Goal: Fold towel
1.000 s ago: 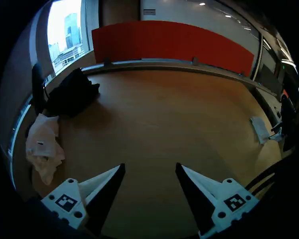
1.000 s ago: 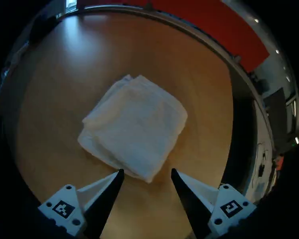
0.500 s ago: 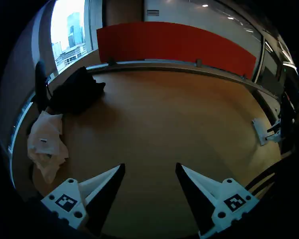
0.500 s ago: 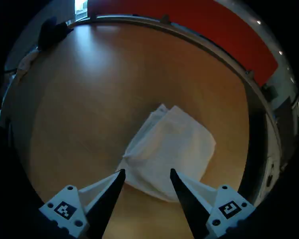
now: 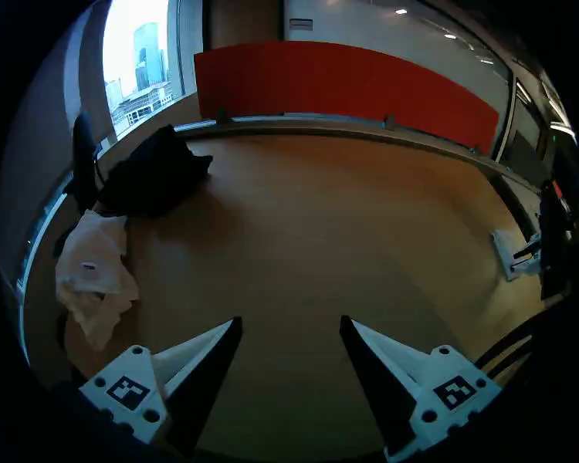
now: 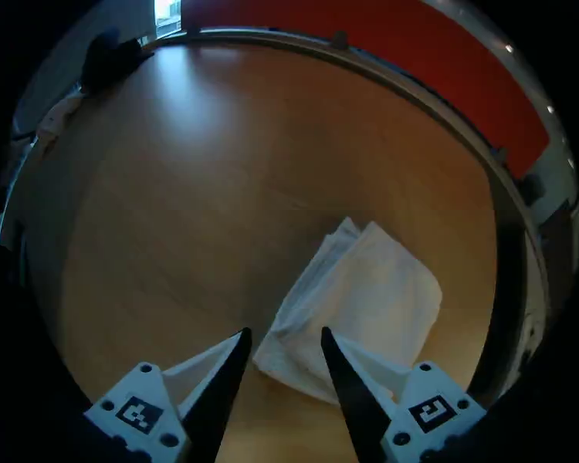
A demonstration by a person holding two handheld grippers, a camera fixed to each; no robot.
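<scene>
A white towel [image 6: 367, 305], folded into a thick square, lies on the wooden table [image 6: 174, 216] in the right gripper view. My right gripper [image 6: 286, 332] hovers at its near left corner. The fingers are apart with a narrowed gap, and the towel's edge shows between them. In the left gripper view the same towel [image 5: 509, 255] appears small at the far right edge of the table. My left gripper [image 5: 289, 320] stands open over bare wood [image 5: 305, 231] with nothing between its fingers.
A black bag [image 5: 154, 174] sits at the table's far left, with a crumpled pale cloth [image 5: 93, 270] in front of it near the left edge. A red partition [image 5: 343, 81] runs behind the table's raised back rim. Windows are at the left.
The right gripper has moved in on the towel's near left corner and its fingers have drawn closer together. The left gripper has drifted slightly and stays open.
</scene>
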